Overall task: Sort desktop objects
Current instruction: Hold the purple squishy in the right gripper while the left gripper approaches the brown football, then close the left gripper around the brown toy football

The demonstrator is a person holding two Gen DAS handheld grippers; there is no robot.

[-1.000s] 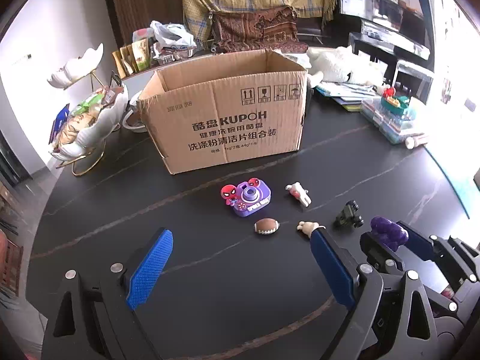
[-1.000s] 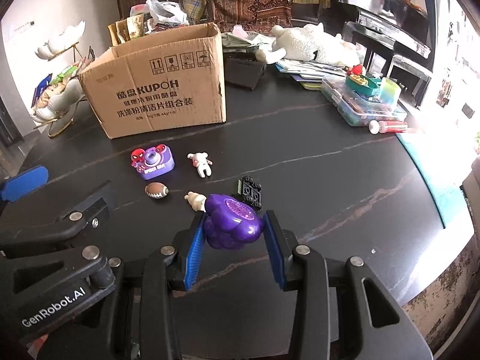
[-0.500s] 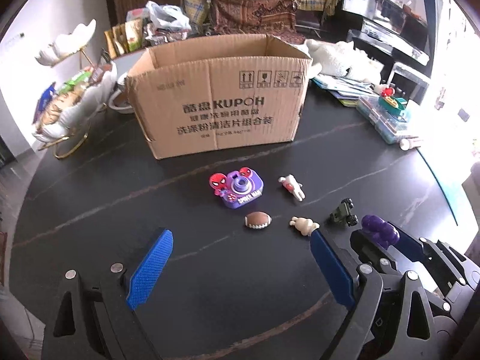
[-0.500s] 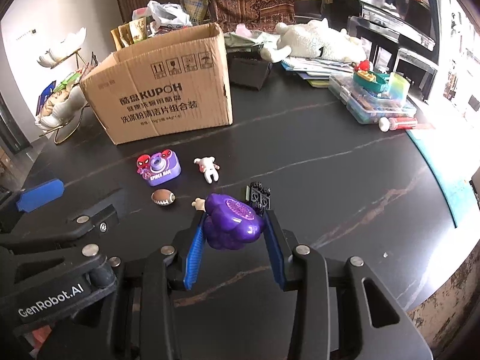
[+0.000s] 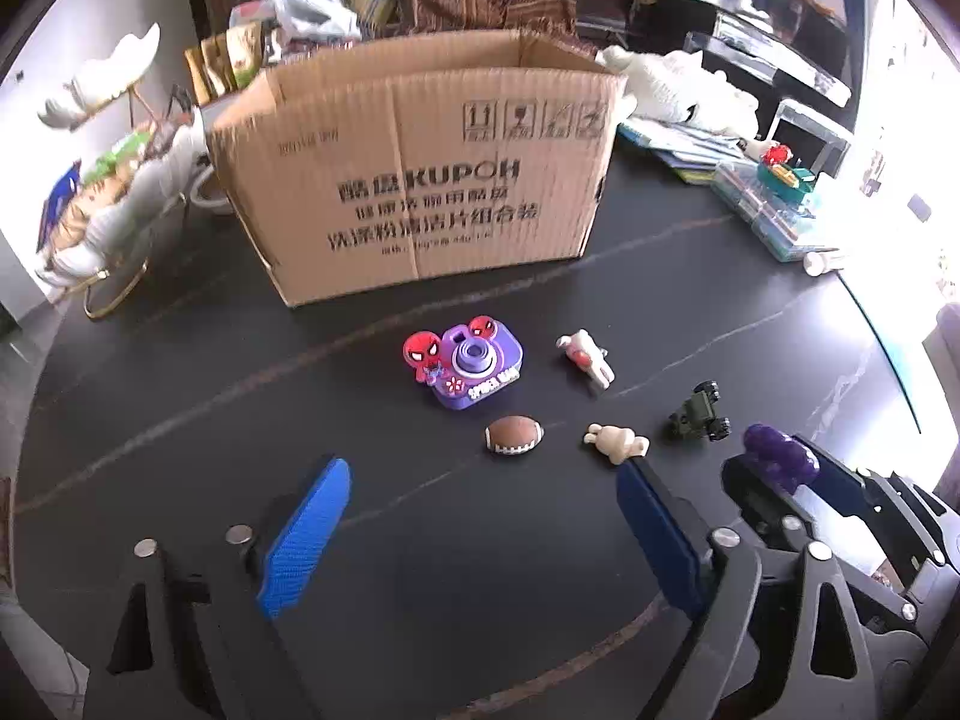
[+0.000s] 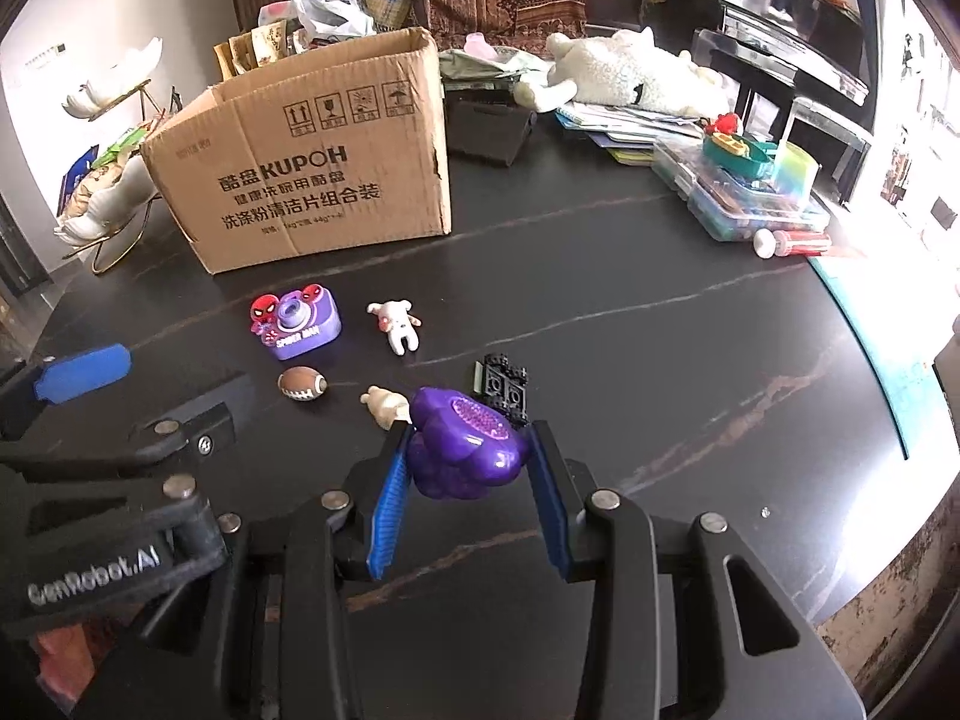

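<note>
While the right gripper [image 6: 468,474] clamps a purple grape-cluster toy [image 6: 465,450] between its blue pads, lifted clear of the dark tabletop [image 6: 660,324], the piece looks ready to carry to the box. Grip sits across the toy's flanks, textured top facing up, likely so it cannot roll out.

Left gripper [image 5: 480,534]: jaws wide but closing, nothing between them; aimed down at the tabletop short of the toy football [image 5: 515,434]. Probably lining up on that, or on the purple Spider-Man toy camera [image 5: 471,367] just beyond.

Loose toys near the grippers: cream bear figure [image 5: 618,443], white bear figure with red markings [image 5: 587,355], and a dark toy truck [image 5: 699,411], apparently on its side or overturned; blur leaves that unsure.

Cardboard box [image 5: 414,180] stands farther back, flaps open on top, presumably the sorting destination.

Right side clutter: plush toy [image 6: 624,75], clear plastic cases [image 6: 750,204].
</note>
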